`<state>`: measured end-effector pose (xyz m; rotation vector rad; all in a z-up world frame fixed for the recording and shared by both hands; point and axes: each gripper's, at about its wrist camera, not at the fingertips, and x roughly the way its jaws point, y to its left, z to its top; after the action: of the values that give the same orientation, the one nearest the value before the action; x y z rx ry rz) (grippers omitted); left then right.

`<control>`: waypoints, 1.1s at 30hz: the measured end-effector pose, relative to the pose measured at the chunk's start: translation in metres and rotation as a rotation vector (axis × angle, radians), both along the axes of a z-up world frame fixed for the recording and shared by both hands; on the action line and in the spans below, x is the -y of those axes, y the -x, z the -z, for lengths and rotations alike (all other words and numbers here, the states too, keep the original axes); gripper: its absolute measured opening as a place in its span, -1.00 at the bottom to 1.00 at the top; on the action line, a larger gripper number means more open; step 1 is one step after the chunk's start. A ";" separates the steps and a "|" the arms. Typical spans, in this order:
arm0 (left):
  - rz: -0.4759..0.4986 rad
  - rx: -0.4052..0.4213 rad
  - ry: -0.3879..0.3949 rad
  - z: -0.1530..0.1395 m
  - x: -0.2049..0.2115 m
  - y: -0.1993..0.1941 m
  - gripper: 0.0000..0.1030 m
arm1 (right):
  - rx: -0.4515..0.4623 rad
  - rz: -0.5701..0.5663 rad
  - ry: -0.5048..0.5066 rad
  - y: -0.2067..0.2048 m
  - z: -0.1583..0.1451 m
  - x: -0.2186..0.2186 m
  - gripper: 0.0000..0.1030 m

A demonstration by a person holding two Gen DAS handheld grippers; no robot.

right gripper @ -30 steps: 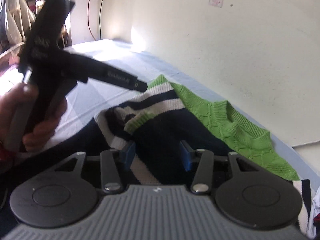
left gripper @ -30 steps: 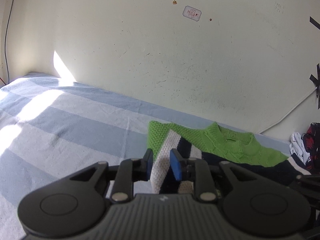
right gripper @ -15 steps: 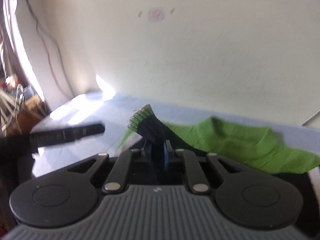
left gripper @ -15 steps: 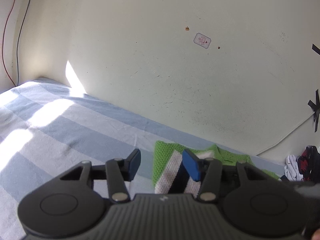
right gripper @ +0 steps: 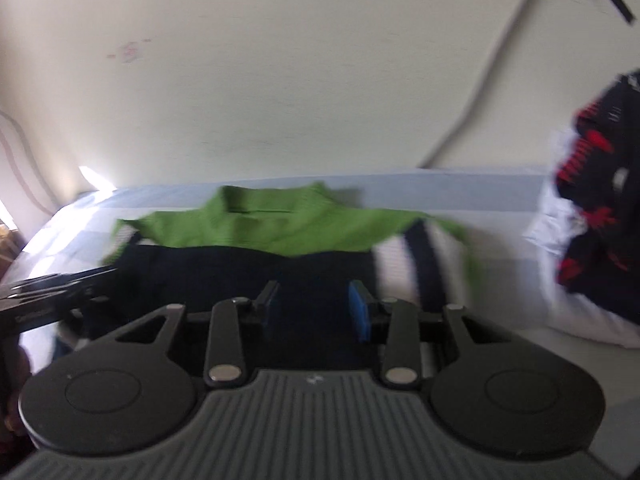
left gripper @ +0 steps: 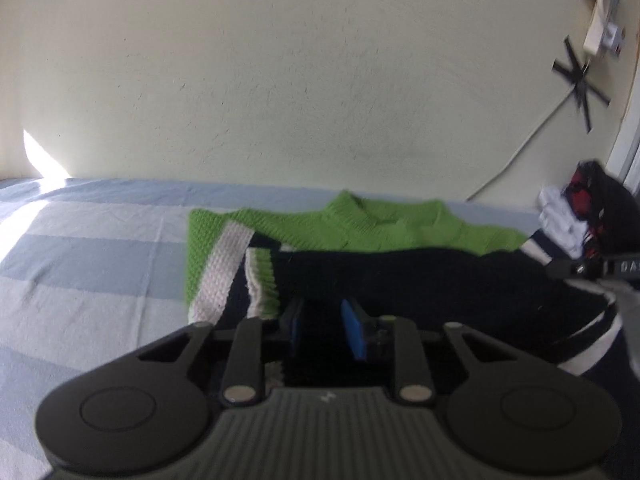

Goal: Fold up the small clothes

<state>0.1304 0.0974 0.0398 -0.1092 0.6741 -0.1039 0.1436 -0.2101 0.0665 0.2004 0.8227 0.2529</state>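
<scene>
A knit sweater with a green yoke, navy body and white-striped sleeves lies flat on the bed. Its left sleeve is folded inward, the green-edged cuff resting on the navy chest. My left gripper sits low over the navy body; its jaws are closing with dark knit bunched between the blue pads. My right gripper hovers over the navy chest, its jaws opening and nothing pinched. The striped right sleeve lies just right of it. Each view catches the other gripper's fingers at its edge.
The bed has a blue and white striped sheet running up to a pale wall. A pile of white, red and black clothes sits at the right. A cable and a taped power strip hang on the wall.
My left gripper let go of the striped sleeve, shifted right over the navy body and closed again. My right gripper swung right, released the cuff it pinched and opened.
</scene>
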 end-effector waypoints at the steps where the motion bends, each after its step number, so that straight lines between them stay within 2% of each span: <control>1: -0.002 0.004 -0.013 0.000 0.001 0.000 -0.71 | -0.016 0.084 0.077 -0.006 0.012 0.018 -0.26; 2: -0.003 0.003 -0.023 0.001 0.002 0.000 -0.71 | -0.012 0.171 0.111 -0.010 0.025 0.038 0.28; 3: -0.002 0.006 -0.033 0.001 0.003 0.002 -0.71 | -0.029 0.281 0.109 -0.012 0.032 0.057 0.23; 4: -0.003 0.010 -0.050 0.001 0.005 0.004 -0.71 | -0.018 0.301 0.051 -0.010 0.032 0.068 0.20; 5: -0.004 0.013 -0.065 0.001 0.008 0.004 -0.71 | -0.035 0.313 0.043 -0.009 0.030 0.069 0.06; 6: -0.004 0.014 -0.072 0.001 0.009 0.005 -0.71 | -0.041 0.308 0.059 -0.004 0.024 0.066 0.03; 8: -0.005 0.015 -0.074 0.000 0.009 0.005 -0.71 | 0.020 0.246 0.073 0.018 0.009 0.058 0.05; 11: -0.009 0.015 -0.076 -0.001 0.009 0.006 -0.71 | 0.092 0.139 0.036 0.057 -0.014 0.050 0.05; 13: -0.012 0.018 -0.105 -0.001 0.013 0.005 -0.71 | 0.067 0.079 0.054 0.069 -0.013 0.043 -0.07; 14: -0.012 0.019 -0.118 -0.001 0.015 0.006 -0.70 | 0.031 0.076 0.121 0.068 -0.004 0.040 -0.22; 15: -0.011 0.019 -0.132 -0.001 0.018 0.005 -0.70 | -0.036 0.105 0.193 0.060 0.011 0.041 -0.01; 16: -0.011 0.020 -0.147 -0.001 0.020 0.005 -0.70 | -0.035 0.146 0.155 0.059 0.020 0.052 0.10; 17: -0.011 0.020 -0.156 -0.001 0.021 0.005 -0.70 | -0.049 0.175 0.107 0.057 0.021 0.060 0.08; 19: -0.004 0.023 -0.179 -0.001 0.024 0.007 -0.67 | -0.060 0.190 0.089 0.062 0.013 0.057 -0.01; 21: 0.014 0.019 -0.199 -0.004 0.024 0.013 -0.56 | -0.001 0.123 0.148 0.080 -0.002 0.043 -0.03; 23: 0.030 0.017 -0.204 -0.014 0.020 0.034 -0.36 | 0.049 0.057 0.154 0.107 -0.019 0.039 -0.03; 24: 0.046 0.022 -0.179 -0.019 0.016 0.046 -0.11 | 0.066 0.026 0.123 0.122 -0.026 0.041 -0.02; 25: 0.073 0.036 -0.144 -0.027 0.009 0.066 -0.02 | 0.081 -0.004 0.094 0.136 -0.031 0.045 -0.02; 29: 0.133 0.049 -0.099 -0.041 -0.012 0.135 -0.02 | 0.096 -0.095 0.001 0.205 -0.052 0.067 -0.02; 33: 0.167 -0.005 -0.072 -0.038 -0.030 0.202 -0.02 | 0.049 -0.108 -0.075 0.258 -0.052 0.093 -0.02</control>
<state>-0.0717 0.1276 0.0775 0.0165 0.6908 -0.2392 -0.1148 -0.3029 0.1187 0.2194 0.7767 0.3891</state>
